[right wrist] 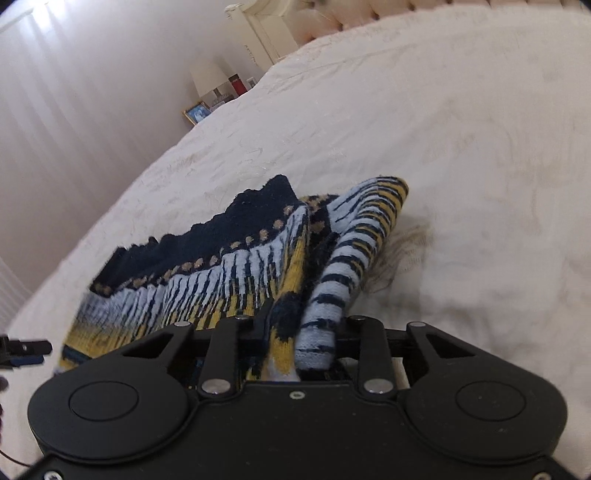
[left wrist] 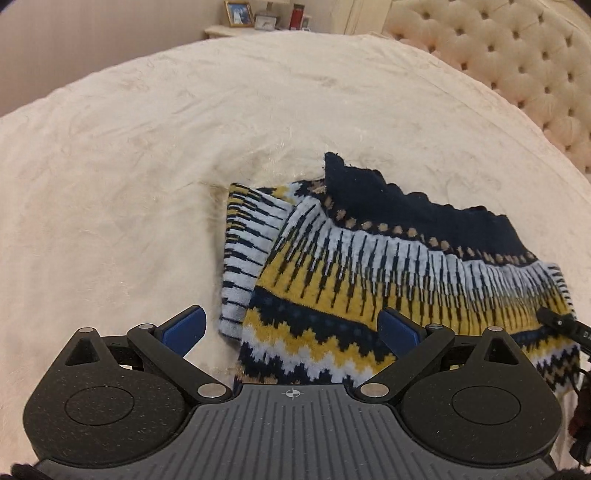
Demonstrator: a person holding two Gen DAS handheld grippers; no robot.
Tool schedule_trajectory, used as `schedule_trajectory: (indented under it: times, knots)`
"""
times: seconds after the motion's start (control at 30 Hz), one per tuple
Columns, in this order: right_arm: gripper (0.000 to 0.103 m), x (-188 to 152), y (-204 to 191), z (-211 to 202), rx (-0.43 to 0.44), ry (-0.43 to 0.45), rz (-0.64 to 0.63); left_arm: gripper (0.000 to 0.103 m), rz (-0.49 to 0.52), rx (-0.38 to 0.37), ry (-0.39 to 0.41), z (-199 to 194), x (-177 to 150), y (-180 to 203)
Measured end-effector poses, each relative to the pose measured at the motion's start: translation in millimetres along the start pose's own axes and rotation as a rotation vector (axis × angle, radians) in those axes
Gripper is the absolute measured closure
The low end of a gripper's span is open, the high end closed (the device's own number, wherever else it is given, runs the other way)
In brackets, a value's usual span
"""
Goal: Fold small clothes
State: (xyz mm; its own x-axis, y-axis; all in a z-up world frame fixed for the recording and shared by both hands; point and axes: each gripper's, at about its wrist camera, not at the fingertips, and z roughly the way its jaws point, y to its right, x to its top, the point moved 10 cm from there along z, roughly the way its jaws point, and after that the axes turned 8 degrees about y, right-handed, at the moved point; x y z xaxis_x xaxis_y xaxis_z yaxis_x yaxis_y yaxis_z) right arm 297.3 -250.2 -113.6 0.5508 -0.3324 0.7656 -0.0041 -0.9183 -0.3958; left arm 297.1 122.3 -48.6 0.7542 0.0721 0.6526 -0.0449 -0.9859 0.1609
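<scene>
A small knitted sweater (left wrist: 369, 266) in navy, yellow and pale blue lies partly folded on the cream bedspread (left wrist: 184, 147), a striped sleeve sticking out at its left. My left gripper (left wrist: 291, 328) is open, its blue pads (left wrist: 184, 328) spread over the sweater's near edge, holding nothing. In the right wrist view my right gripper (right wrist: 295, 343) is shut on a bunched fold of the sweater (right wrist: 229, 266) and its striped sleeve, lifting it off the bed. The right gripper's tip also shows in the left wrist view (left wrist: 561, 323) at the sweater's right edge.
A tufted cream headboard (left wrist: 517, 66) stands at the far right. A nightstand (left wrist: 236, 31) holds a picture frame, a red bottle and a lamp (right wrist: 208, 79). A curtained wall (right wrist: 55, 110) runs along the bed's left side.
</scene>
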Motion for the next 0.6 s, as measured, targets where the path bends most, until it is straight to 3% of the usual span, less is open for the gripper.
schedule_trajectory:
  times: [0.13, 0.27, 0.47, 0.6]
  knots:
    - [0.068, 11.8, -19.6, -6.6, -0.042, -0.008, -0.052, 0.003, 0.041, -0.016, 0.007, 4.1, 7.4, 3.0]
    - [0.069, 32.7, -53.6, -12.3, -0.027, 0.0, -0.101, 0.003, 0.032, -0.021, 0.018, 1.1, 14.3, -1.0]
    - [0.07, 51.2, -133.3, -6.8, 0.059, 0.002, -0.183, 0.003, -0.03, -0.021, 0.029, -5.3, 26.0, -20.6]
    - [0.071, 41.3, -194.3, 11.0, 0.128, -0.017, -0.243, 0.003, -0.052, 0.004, 0.04, -11.2, 32.5, -37.7]
